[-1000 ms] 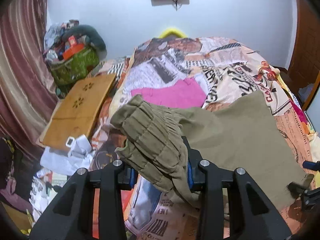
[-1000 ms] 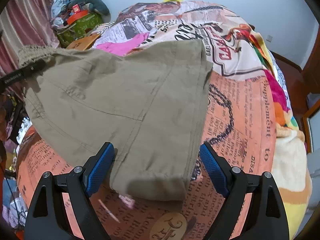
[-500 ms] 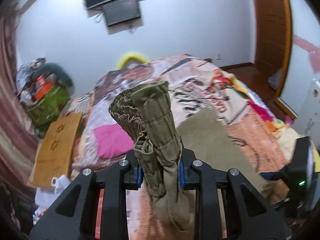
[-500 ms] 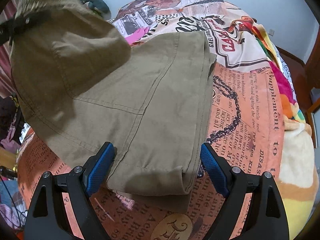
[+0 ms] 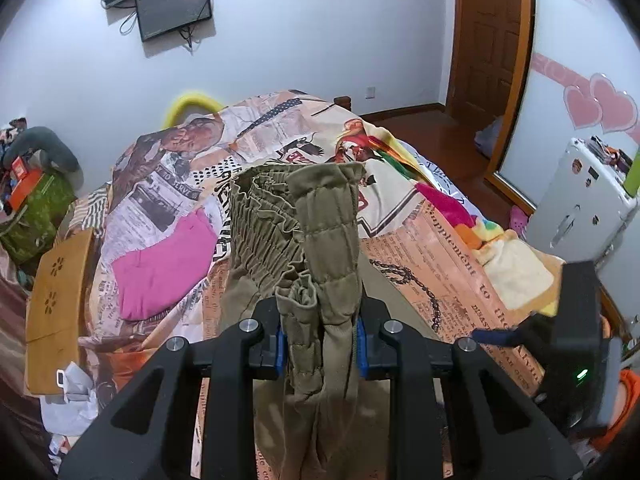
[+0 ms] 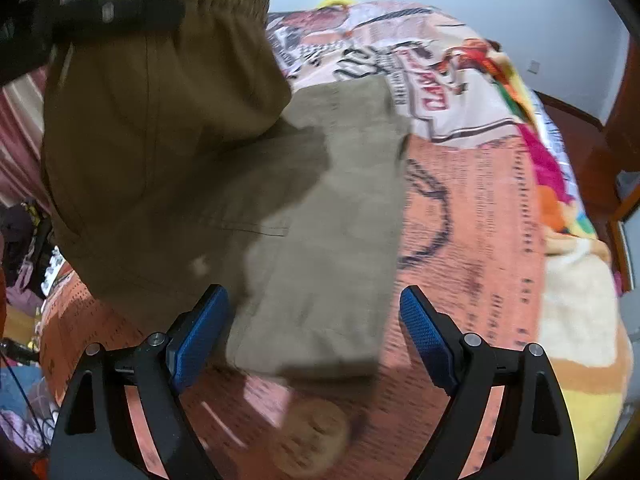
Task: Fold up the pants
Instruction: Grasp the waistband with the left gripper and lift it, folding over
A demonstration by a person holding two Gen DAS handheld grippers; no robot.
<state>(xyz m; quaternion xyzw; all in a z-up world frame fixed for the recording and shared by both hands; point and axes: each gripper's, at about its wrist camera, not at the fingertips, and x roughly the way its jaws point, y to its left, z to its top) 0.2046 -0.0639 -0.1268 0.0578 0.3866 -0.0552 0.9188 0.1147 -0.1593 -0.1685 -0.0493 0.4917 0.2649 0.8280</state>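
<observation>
My left gripper (image 5: 320, 340) is clamped on the pants (image 5: 304, 240) at the gathered waistband, which stands up between my pads. My right gripper (image 6: 316, 336) hangs wide apart above the folded legs lying on the bed (image 6: 480, 220). With 1 grip only, the lifted half may sag crooked and spoil the fold.

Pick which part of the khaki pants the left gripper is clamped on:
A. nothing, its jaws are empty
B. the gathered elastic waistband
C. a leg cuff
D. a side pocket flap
B: in the left wrist view the left gripper pinches the pants at the ribbed, gathered waistband, which stands up between its blue pads.
</observation>
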